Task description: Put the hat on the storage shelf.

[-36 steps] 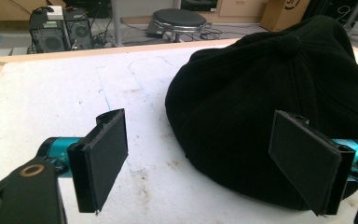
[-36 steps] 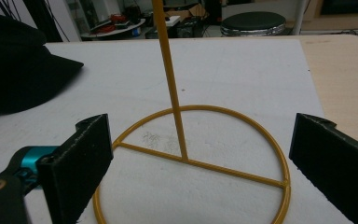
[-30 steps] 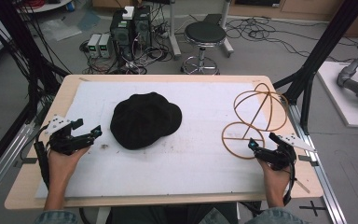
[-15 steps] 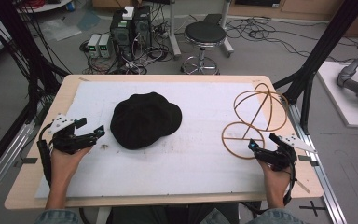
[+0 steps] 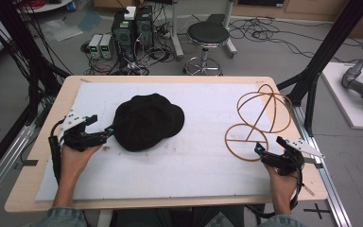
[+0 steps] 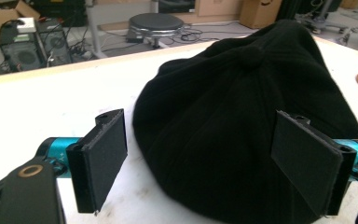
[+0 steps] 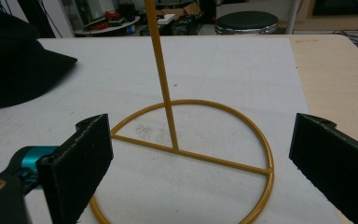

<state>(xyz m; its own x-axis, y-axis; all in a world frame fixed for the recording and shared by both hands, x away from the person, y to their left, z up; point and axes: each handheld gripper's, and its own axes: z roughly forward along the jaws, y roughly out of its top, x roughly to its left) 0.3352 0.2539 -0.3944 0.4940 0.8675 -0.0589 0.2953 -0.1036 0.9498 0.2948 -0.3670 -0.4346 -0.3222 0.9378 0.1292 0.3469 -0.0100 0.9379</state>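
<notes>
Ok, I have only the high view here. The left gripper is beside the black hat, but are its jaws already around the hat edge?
Observer: Partly. In the left gripper view the left gripper is wide open, and the black hat rim sits between the two pads without being pinched.
Operator: And the right one, is it holding the wire stand?
Observer: No. The right gripper is open too; the round base of the yellow wire stand lies between its pads, and I cannot tell if they touch it.
Operator: Is the stand's post upright?
Observer: It looks so. From the right gripper view it rises from the crossbar of the base, leaning very little.
</notes>
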